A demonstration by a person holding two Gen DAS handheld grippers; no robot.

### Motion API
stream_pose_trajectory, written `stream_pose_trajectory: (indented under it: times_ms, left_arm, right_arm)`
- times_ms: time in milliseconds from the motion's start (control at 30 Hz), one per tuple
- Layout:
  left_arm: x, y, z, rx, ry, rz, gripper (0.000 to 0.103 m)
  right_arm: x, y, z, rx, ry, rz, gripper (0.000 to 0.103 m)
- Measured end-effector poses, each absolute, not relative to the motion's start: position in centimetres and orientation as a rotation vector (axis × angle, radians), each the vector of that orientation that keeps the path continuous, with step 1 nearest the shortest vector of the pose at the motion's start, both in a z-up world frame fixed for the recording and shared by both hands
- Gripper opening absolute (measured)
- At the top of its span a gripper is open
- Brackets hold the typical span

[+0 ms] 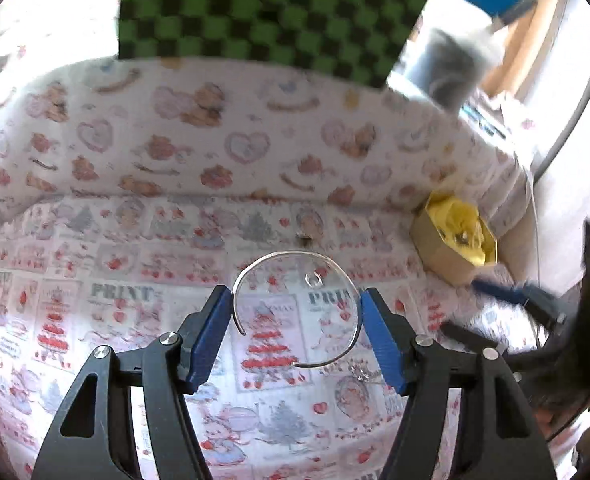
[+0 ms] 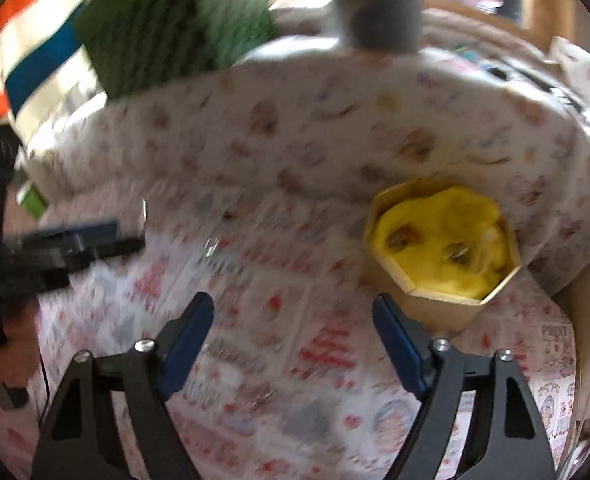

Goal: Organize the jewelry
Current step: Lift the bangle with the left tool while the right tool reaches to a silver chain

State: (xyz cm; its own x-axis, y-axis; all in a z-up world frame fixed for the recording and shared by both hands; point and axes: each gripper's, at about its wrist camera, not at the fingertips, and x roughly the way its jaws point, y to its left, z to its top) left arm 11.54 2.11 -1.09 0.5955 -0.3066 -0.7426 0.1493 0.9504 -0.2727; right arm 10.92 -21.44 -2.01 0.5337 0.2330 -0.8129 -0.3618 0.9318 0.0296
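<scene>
My left gripper (image 1: 297, 298) is shut on a thin silver open bangle (image 1: 255, 268), its blue pads pressing the ring's two sides above the patterned cloth. A small clear ring (image 1: 314, 279) and a small sparkly piece (image 1: 361, 372) lie on the cloth near it. A cardboard hexagonal box (image 1: 447, 254) with yellow lining holding small jewelry stands at the right; it also shows in the right wrist view (image 2: 435, 312). My right gripper (image 2: 293, 308) is open and empty, just left of the box (image 2: 435, 312). A small silver piece (image 2: 261, 398) lies between its fingers on the cloth.
A printed cloth (image 1: 135, 320) covers the surface, with a padded patterned wall (image 1: 215, 128) behind. A green checkered board (image 1: 275, 12) stands at the back. The right gripper appears blurred in the left view (image 1: 515, 300); the left gripper shows in the right view (image 2: 75, 244).
</scene>
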Motion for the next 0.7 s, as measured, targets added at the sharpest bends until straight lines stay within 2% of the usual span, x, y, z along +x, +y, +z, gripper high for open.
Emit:
stream_pose_trajectory:
  times_ms: [133, 267, 600, 667, 700]
  left_arm:
    - [10.6, 3.3, 0.3, -0.171, 0.831, -0.187, 0.065]
    - [10.7, 4.4, 0.1, -0.166, 0.813, -0.124, 0.065]
    - [11.6, 4.5, -1.1, -0.149, 0.795, -0.029, 0.065]
    - [11.7, 4.6, -1.3, -0.146, 0.792, -0.009, 0.065]
    - [11.7, 4.7, -1.3, -0.146, 0.792, -0.007, 0.065]
  right_arm:
    - [10.1, -18.9, -3.8, -0.186, 0.991, 0.445, 0.056]
    - [9.2, -17.0, -4.9, -0.244, 0.967, 0.461, 0.046]
    - [9.9, -15.6, -6.6, -0.304, 0.984, 0.420, 0.043]
    - [10.2, -16.1, -6.6, -0.297, 0.960, 0.376, 0.025]
    - [10.3, -16.4, -6.5, -0.285, 0.958, 0.377, 0.023]
